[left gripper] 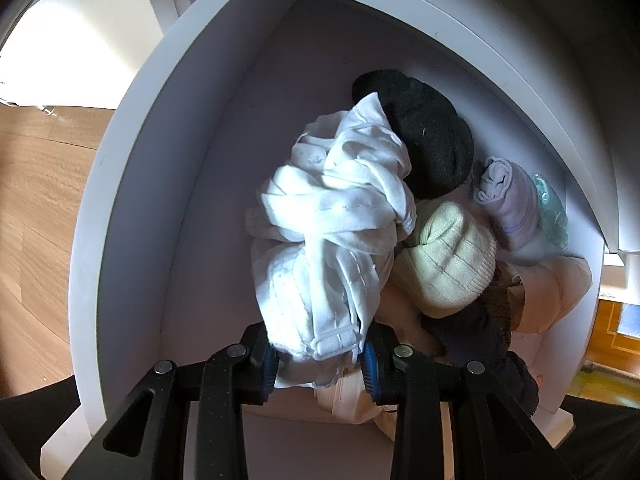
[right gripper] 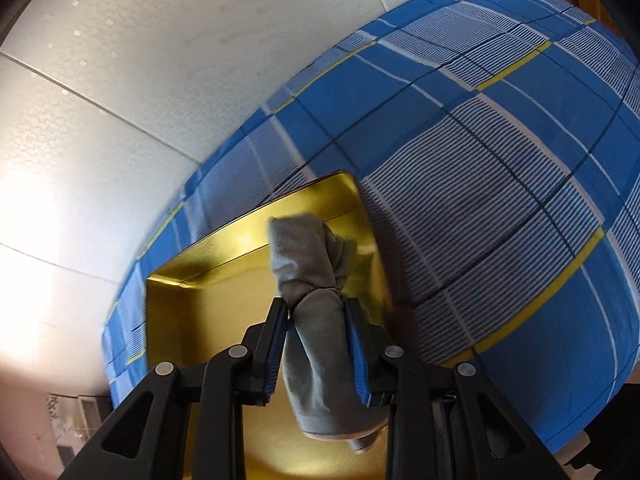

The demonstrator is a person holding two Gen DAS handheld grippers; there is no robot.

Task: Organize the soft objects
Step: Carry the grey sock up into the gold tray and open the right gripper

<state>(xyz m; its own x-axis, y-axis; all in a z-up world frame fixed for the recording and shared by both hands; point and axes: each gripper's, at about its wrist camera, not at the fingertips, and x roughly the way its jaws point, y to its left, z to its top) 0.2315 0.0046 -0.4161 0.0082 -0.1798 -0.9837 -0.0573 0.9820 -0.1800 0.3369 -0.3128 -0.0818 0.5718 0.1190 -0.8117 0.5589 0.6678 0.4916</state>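
In the left wrist view, the wooden floor [left gripper: 44,208] fills the side at 9 o'clock, with a visible grain. Next comes the white drawer [left gripper: 132,184], which has smooth flat walls. The left gripper [left gripper: 320,354] points down into it and pinches a white garment [left gripper: 332,232] between its blue pads. The garment is a crumpled cotton bundle with straps wound around it. Its long axis runs from 6 o'clock, at the pads, up to 12 o'clock, and its free end touches a black knitted cloth [left gripper: 432,136] at about 1 o'clock. At 3 o'clock from the bundle lies a cream knitted hat [left gripper: 452,260], round and ribbed, touching the bundle. Above the hat is a rolled lilac cloth [left gripper: 506,200], a short cylinder, and just beside it, against the drawer wall, something of clear greenish plastic [left gripper: 554,212]. At 4 o'clock are a beige soft thing [left gripper: 560,288] and a dark blue woolly piece [left gripper: 480,336].

In the right wrist view, a white textured wall [right gripper: 120,100] is at 9 o'clock. A shiny golden tray [right gripper: 200,304], rectangular with rounded corners, lies on a blue checked sheet [right gripper: 500,160]. The right gripper [right gripper: 318,312] squeezes a grey sock [right gripper: 316,320], a soft roll narrowed where the pads press. Its long axis goes from 6 to 12 o'clock, and its twisted end points to 12 o'clock above the tray.
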